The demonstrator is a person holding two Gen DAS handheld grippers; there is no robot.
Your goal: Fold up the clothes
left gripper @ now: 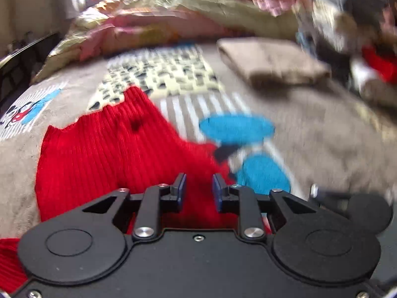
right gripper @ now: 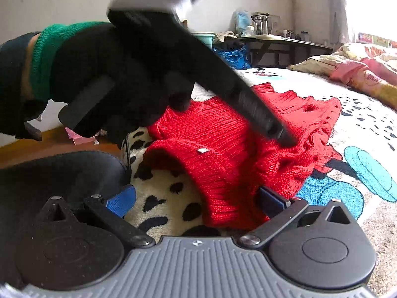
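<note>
Left gripper (left gripper: 198,188): blue-padded fingers stand a narrow gap apart, nothing pinched between them; tips poised over the red sweater (left gripper: 111,146). In the right wrist view its black body slants down onto the knit, gripped by a black-gloved hand (right gripper: 106,74) with a green cuff.
Right gripper (right gripper: 198,198): fingers spread wide; the sweater's ribbed edge lies between them, right pad touching the knit, left pad clear of it.
Red sweater: rumpled, partly doubled over, lying on the bedspread (left gripper: 322,129).
Bedspread: beige with cartoon print, blue patches, spotted panel.
Folded beige garment (left gripper: 270,62): well apart, further up the bed.
Quilt (left gripper: 153,17): floral, bunched behind.
Left view: blurred by motion.
</note>
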